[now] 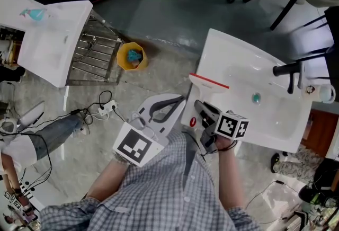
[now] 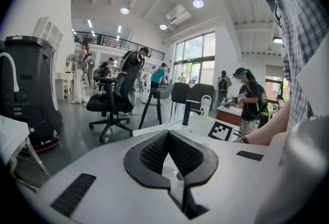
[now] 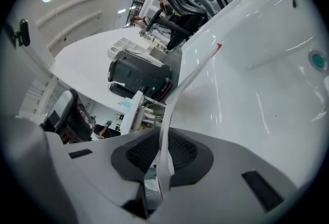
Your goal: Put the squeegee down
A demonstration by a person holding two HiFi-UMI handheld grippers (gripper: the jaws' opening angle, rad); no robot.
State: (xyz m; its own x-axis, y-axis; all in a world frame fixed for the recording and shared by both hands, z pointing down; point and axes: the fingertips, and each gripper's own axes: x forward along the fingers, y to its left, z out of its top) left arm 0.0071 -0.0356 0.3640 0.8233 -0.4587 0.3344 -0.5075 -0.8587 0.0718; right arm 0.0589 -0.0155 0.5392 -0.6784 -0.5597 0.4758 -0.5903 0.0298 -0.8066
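Where the right claw (image 3: 162, 152) closes, its two dark pads pinch the flat white handle of the squeegee (image 3: 181, 87), which runs up and away from them to a red-edged blade.

Item: squeegee. Held, not yet set down. Its head hangs over the near left rim of the white sink (image 1: 217, 50), with the red strip at the far end. Whether the head touches the rim cannot be told.

Handling, by judgement:
- Weight and stiffness: light, with a stiff moulded handle and head and a thin, pliant strip along the blade.
- Surface: smooth all over, so likely to skate on the glazed slope of the basin if released at an angle.
- Best hold: the broad faces of the handle, as now, well clear of the blade.
- Release: low and flat on a level part of the rim.

Left claw (image 2: 168, 138): pads pressed together at the tips with nothing between them. In the head view it is held just beside the right one, in front of the person's checked shirt, and points out over the floor.

Sink fittings: a black tap (image 1: 288, 70) on the far rim and a greenish drain (image 1: 256, 98) in the bowl. The bowl is otherwise bare.

Beyond, on the floor:
- a yellow bucket (image 1: 130, 56)
- a second white basin (image 1: 53, 39), well apart to the left
- loose cables
- office chair bases
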